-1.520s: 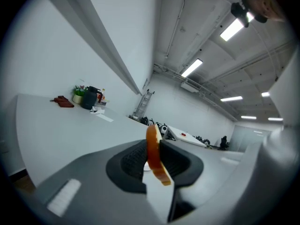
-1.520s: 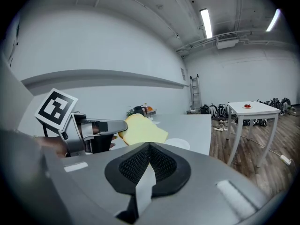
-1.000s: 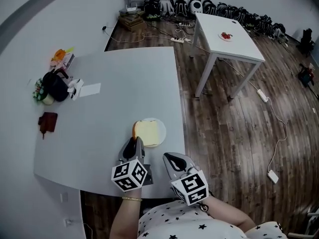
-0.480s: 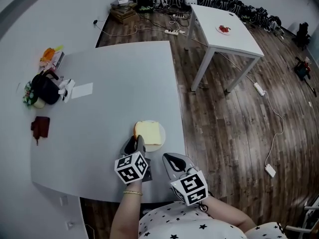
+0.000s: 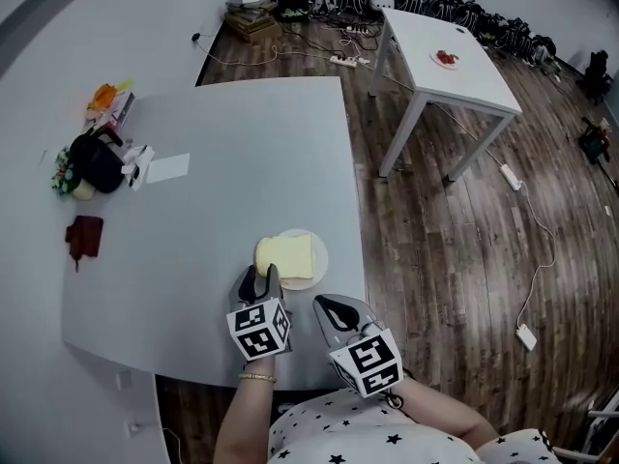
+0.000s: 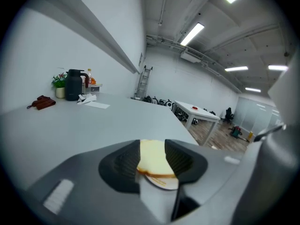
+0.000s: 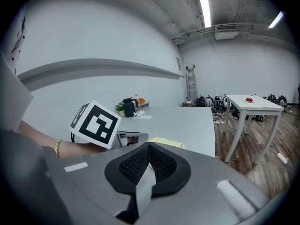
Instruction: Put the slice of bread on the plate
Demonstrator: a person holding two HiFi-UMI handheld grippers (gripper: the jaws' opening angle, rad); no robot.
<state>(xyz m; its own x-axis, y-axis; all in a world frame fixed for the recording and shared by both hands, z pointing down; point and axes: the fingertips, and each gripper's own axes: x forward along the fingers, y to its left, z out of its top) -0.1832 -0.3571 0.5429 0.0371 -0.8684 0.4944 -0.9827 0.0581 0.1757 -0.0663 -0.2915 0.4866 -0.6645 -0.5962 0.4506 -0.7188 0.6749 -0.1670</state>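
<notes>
The slice of bread (image 5: 285,256) lay on the plate (image 5: 320,259), near right of the bench (image 5: 222,162). My left gripper (image 5: 259,276) had just released it: jaws opening, bread loose between them. My right gripper (image 5: 329,308) was closed, empty. Placement appeared complete.

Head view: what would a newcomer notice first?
The slice of bread lies on the white plate at the near right edge of the table. Just short of it, the left hand-held gripper is opening its jaws, bread between them; the right hand-held gripper is shut alongside.
</notes>
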